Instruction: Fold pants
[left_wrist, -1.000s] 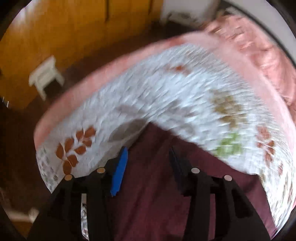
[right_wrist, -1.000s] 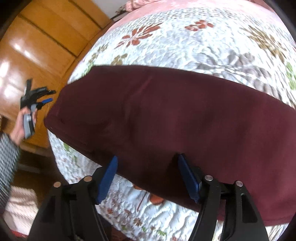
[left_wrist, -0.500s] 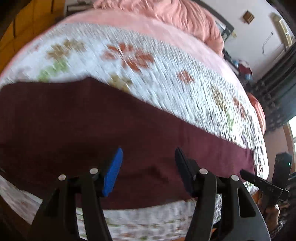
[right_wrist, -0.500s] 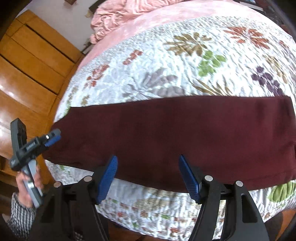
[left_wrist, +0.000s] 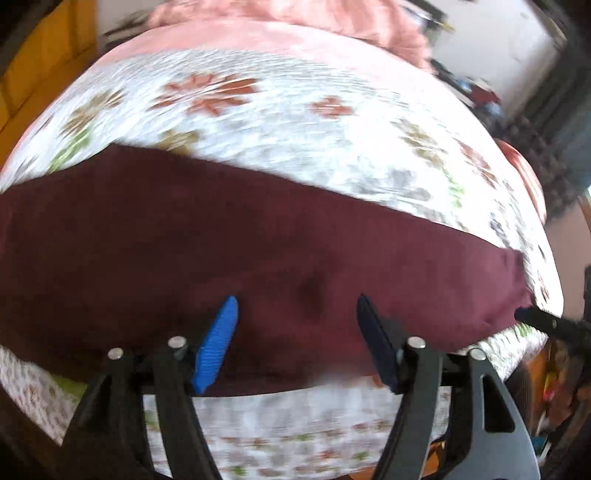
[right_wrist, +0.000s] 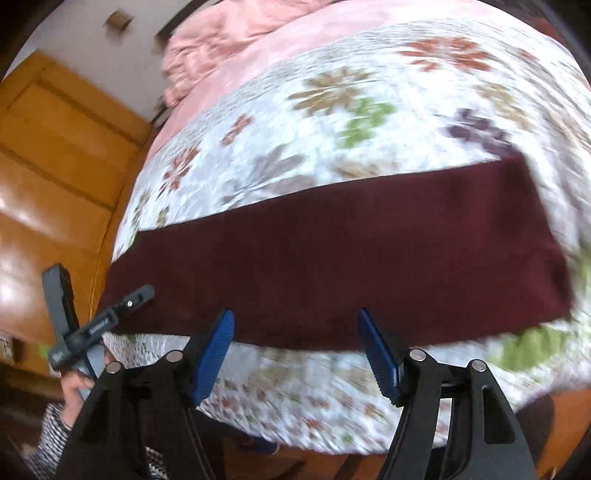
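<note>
The maroon pants (left_wrist: 258, 240) lie as one long flat band across the floral quilt (left_wrist: 295, 122). My left gripper (left_wrist: 295, 306) hovers over the band's near edge, its jaws opening, with nothing gripped between the blue pads. My right gripper (right_wrist: 295, 317) stands open over the pants (right_wrist: 332, 258) at their near edge, holding nothing. In the right wrist view the left gripper (right_wrist: 142, 293) shows by the band's left end, held by a hand (right_wrist: 75, 387) in a checked sleeve. In the left wrist view the right gripper's dark finger (left_wrist: 532, 319) sits beside the band's right end.
The bed's near edge (right_wrist: 314, 417) drops to a wooden floor. Wooden cupboard doors (right_wrist: 55, 166) stand to the left. A pink blanket (right_wrist: 229, 33) is bunched at the bed's far end. Dark clutter (left_wrist: 480, 96) lies by the far right wall.
The left view swung from the pants' left end to face along the band, and the left jaws widened. The right gripper drew back, so the whole band now shows.
</note>
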